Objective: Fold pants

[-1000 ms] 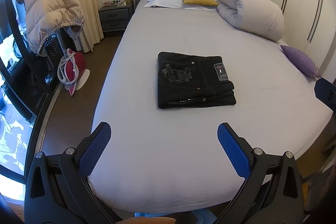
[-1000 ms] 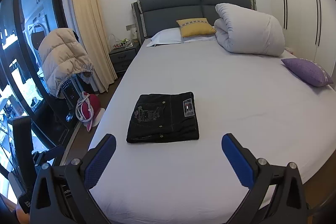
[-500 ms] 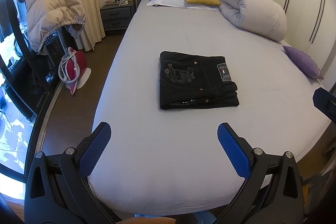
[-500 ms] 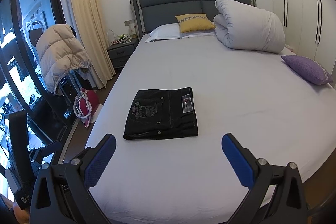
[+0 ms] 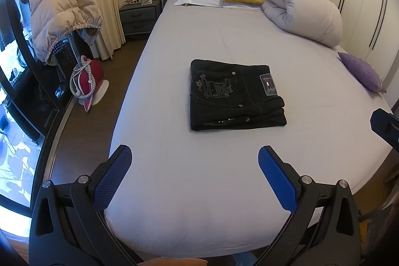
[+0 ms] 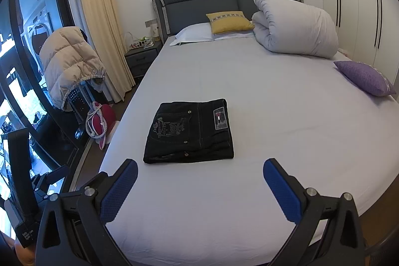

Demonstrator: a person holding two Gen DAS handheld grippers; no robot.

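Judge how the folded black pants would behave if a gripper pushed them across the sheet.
The pants lie in stacked denim layers, so they would likely slide as a bundle. The loose upper layers may shift or bunch, and the sheet could wrinkle.

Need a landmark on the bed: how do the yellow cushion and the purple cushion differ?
The yellow cushion lies at the headboard, propped on the white pillow; the purple cushion lies alone at the bed's right edge. The yellow one has a patterned band along its top; the purple one looks plain. Both are far from the folded pants.
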